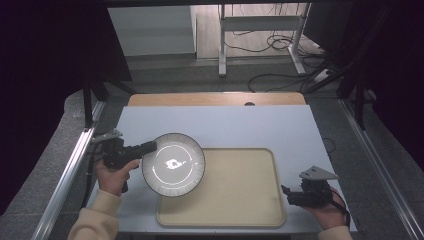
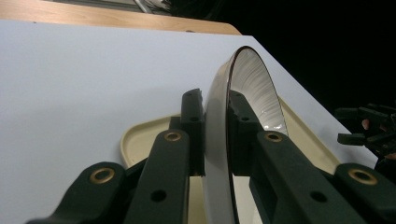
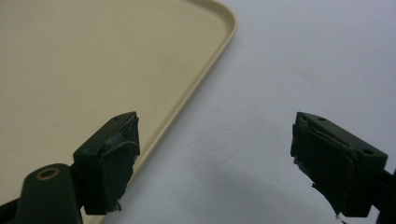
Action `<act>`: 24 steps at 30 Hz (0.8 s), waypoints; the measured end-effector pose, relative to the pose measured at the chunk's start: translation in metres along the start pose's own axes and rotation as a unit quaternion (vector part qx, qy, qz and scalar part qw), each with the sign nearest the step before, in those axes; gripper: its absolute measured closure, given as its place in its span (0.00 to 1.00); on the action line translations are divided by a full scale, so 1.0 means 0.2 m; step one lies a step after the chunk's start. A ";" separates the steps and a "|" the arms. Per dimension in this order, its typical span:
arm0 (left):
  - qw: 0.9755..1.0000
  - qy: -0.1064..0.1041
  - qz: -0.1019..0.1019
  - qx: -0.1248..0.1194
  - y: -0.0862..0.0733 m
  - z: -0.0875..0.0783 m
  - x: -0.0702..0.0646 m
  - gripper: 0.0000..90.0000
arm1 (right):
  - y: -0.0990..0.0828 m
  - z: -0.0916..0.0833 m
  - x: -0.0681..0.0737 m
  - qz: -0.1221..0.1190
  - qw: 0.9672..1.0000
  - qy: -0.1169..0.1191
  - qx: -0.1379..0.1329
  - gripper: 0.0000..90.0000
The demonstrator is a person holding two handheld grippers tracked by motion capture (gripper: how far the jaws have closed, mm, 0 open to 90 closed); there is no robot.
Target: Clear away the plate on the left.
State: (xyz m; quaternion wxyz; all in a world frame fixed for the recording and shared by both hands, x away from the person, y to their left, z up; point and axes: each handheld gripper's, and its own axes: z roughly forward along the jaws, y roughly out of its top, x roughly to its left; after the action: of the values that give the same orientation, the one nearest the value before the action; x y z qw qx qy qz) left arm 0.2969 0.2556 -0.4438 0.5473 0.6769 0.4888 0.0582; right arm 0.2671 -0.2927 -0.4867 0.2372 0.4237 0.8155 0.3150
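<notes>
White ribbed plate (image 1: pixel 173 164) gripped at its rim, held over the left end of a beige tray (image 1: pixel 240 190).

From left to right I see my left gripper (image 1: pixel 150 146) clamped on the plate's left edge, then my right gripper (image 1: pixel 286 193), its 2 jaws wide apart, resting on the pale table (image 1: pixel 220 125) right of the tray.

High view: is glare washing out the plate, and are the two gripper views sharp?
High view: ring-shaped glare and a bright patch blow out the plate. Left gripper view: the left gripper, clamped on the rim, is sharp; the beige tray is soft. Right gripper view: open right gripper looks slightly soft.
</notes>
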 end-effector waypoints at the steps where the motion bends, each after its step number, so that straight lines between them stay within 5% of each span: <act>1: 1.000 0.000 0.001 0.001 0.00 0.01 0.00 0.89 | 0.00 0.00 0.00 0.000 1.000 0.000 0.000 0.18; 24: 1.000 0.005 0.010 0.010 0.01 0.05 -0.02 0.89 | -0.01 0.02 0.01 -0.011 1.000 0.005 0.016 0.18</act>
State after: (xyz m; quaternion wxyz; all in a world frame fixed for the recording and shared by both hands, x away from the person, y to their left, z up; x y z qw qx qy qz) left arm 0.3013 0.2453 -0.4446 0.5373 0.6874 0.4848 0.0620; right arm 0.2676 -0.2899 -0.4921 0.2299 0.4173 0.8261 0.3011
